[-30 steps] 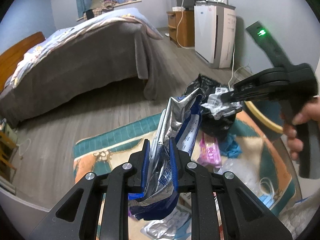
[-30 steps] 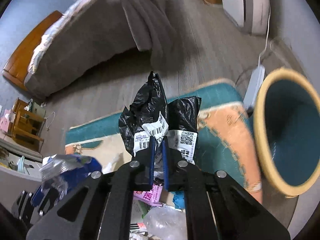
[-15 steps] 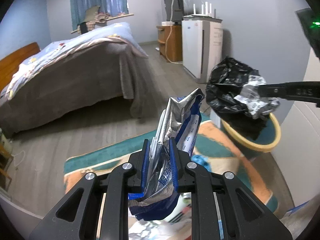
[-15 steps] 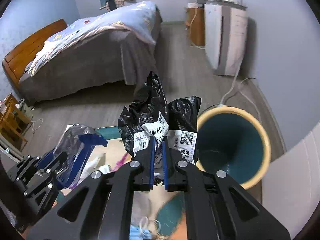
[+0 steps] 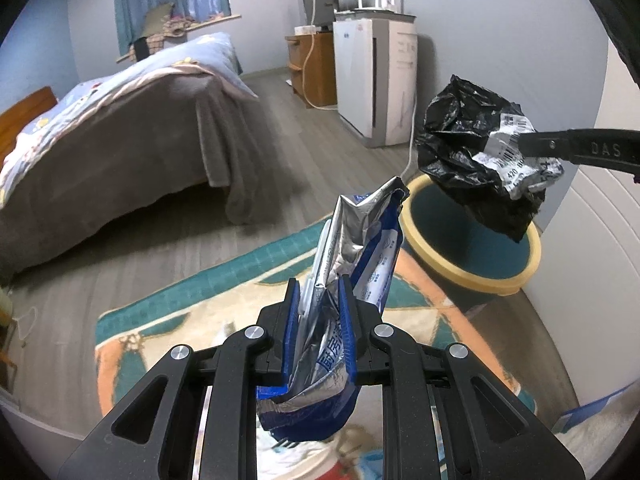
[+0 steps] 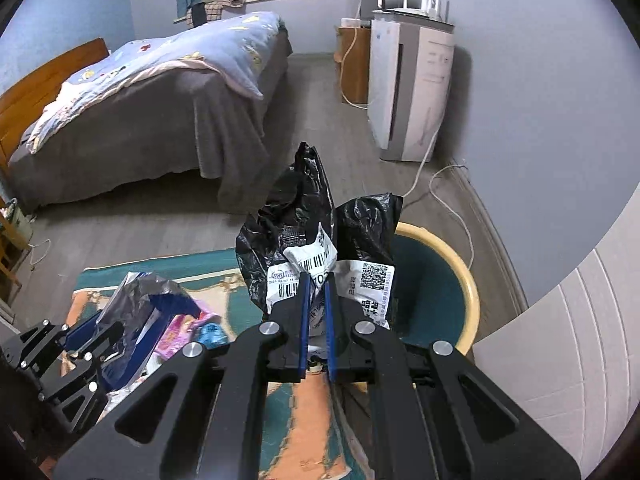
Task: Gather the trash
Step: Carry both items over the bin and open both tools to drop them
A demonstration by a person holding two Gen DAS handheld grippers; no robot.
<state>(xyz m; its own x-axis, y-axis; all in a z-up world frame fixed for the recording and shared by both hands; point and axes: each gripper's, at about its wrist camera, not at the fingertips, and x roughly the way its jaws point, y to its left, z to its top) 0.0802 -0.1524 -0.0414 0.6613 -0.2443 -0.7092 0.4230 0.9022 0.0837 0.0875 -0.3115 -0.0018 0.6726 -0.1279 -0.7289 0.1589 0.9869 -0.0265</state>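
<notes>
My left gripper is shut on a crumpled blue and silver foil wrapper, held above the rug. It shows at the lower left of the right wrist view. My right gripper is shut on a black plastic bag with white shipping labels. In the left wrist view that bag hangs over the round bin with a yellow rim and teal inside. The bin stands just beyond and right of the bag in the right wrist view.
A patterned teal and orange rug lies on the wood floor with pink and blue litter on it. A bed stands at the left. A white air purifier with a trailing cable stands by the right wall.
Both grippers rose from the rug. The right gripper carried the black bag right and over the bin. The left gripper still holds the foil wrapper and now faces the bin.
</notes>
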